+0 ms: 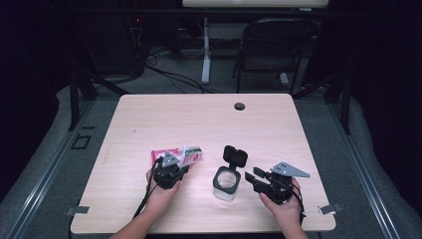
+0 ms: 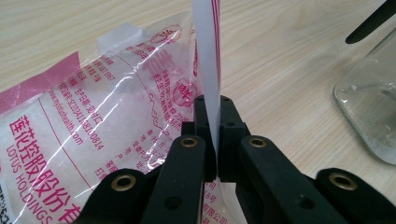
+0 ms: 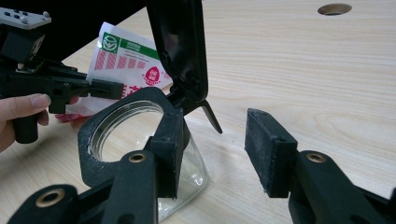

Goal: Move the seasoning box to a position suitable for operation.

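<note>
A pink, white and green plastic packet [image 1: 175, 155] lies on the table's left half. My left gripper [image 1: 183, 168] is shut on its edge; in the left gripper view the left gripper [image 2: 212, 116] pinches a white strip of the packet [image 2: 93, 116], which stands up between the pads. A glass jar [image 1: 227, 181] with a black collar stands at the middle, its black flip lid [image 1: 235, 156] raised open. My right gripper [image 1: 251, 175] is open just right of the jar. In the right gripper view the right gripper [image 3: 217, 154] has one jaw by the jar [image 3: 93, 154] and the other apart.
The wooden table [image 1: 209, 124] has a cable hole [image 1: 239, 106] near its far edge. A folding chair [image 1: 271, 45] stands behind the table. The near table edge runs just under both hands.
</note>
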A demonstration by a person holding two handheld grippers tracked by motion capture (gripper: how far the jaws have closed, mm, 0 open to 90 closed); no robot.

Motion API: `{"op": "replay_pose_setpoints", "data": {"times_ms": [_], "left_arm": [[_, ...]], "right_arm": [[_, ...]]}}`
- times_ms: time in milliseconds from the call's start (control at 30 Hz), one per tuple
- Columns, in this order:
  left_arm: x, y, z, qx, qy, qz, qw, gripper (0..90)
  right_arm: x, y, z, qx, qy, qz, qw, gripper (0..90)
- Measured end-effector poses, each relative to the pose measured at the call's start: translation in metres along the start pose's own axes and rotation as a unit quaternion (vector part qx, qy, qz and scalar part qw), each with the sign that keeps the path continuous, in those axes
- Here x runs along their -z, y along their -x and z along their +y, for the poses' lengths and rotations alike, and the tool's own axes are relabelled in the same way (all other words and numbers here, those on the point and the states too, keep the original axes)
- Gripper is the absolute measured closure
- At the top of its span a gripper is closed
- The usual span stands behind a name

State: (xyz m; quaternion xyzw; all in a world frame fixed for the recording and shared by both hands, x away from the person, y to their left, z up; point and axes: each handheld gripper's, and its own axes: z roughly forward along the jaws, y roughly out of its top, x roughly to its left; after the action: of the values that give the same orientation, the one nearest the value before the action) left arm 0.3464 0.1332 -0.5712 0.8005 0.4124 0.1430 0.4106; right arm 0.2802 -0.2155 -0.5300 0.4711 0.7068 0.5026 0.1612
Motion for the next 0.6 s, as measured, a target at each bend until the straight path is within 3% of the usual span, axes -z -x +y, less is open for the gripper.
{"op": "replay_pose_setpoints", "data": {"times_ms": [367, 600], "left_arm": [[0.007, -0.001, 0.004, -0.004, 0.007, 0.001, 1.0000, 90.0], [0.021, -0.001, 0.009, -0.012, 0.015, 0.005, 0.9998, 90.0]], "right_arm": [[0.000, 0.000, 0.000, 0.001, 0.001, 0.000, 1.0000, 57.2], [-0.001, 0.001, 0.001, -0.001, 0.003, 0.001, 1.0000, 57.0]]}}
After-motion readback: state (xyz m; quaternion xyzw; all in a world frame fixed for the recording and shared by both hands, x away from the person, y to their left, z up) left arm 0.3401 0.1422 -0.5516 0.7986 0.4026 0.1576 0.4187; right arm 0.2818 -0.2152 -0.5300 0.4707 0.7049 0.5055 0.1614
